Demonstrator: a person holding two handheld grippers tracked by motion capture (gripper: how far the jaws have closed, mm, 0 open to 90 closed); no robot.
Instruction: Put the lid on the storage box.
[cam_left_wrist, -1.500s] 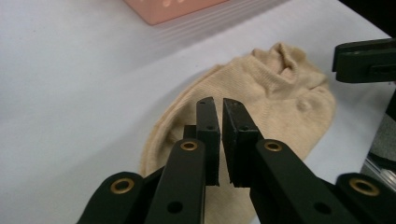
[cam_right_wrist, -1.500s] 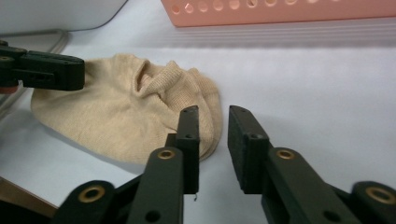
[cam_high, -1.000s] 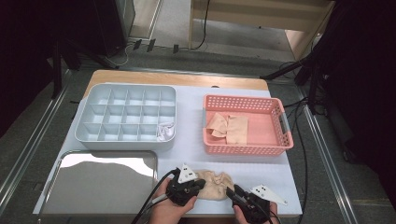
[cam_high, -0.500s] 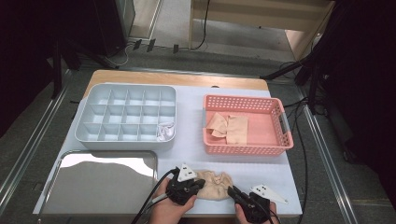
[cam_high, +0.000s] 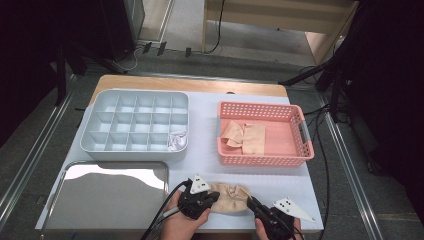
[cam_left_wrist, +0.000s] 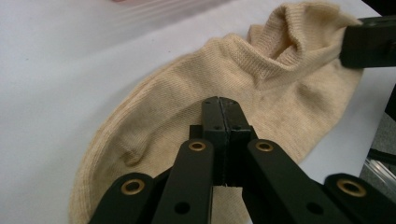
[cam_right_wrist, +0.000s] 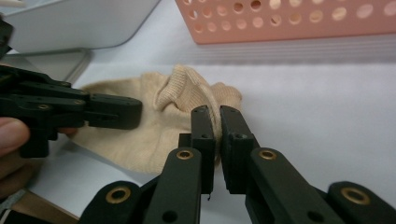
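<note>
Since a second ago we see the right gripper (cam_right_wrist: 212, 122) closing its jaws onto the sock's cuff; the left gripper (cam_left_wrist: 225, 112) stays clamped on the sock (cam_high: 231, 196). Both grips look set; next we judge a joint lift toward the pink basket (cam_high: 307, 131).

Counted on the table: one beige sock (cam_high: 231, 197), two grippers, left (cam_high: 214, 197) and right (cam_high: 251, 202), one pink basket (cam_high: 306, 131), one grey divided tray (cam_high: 100, 120) and one metal tray (cam_high: 115, 187).

The left tongs (cam_left_wrist: 219, 105) stand closed over a beige sock (cam_left_wrist: 187, 107) on the white desk (cam_left_wrist: 70, 70); the right tongs (cam_left_wrist: 369, 42) pinch the sock's cuff.
</note>
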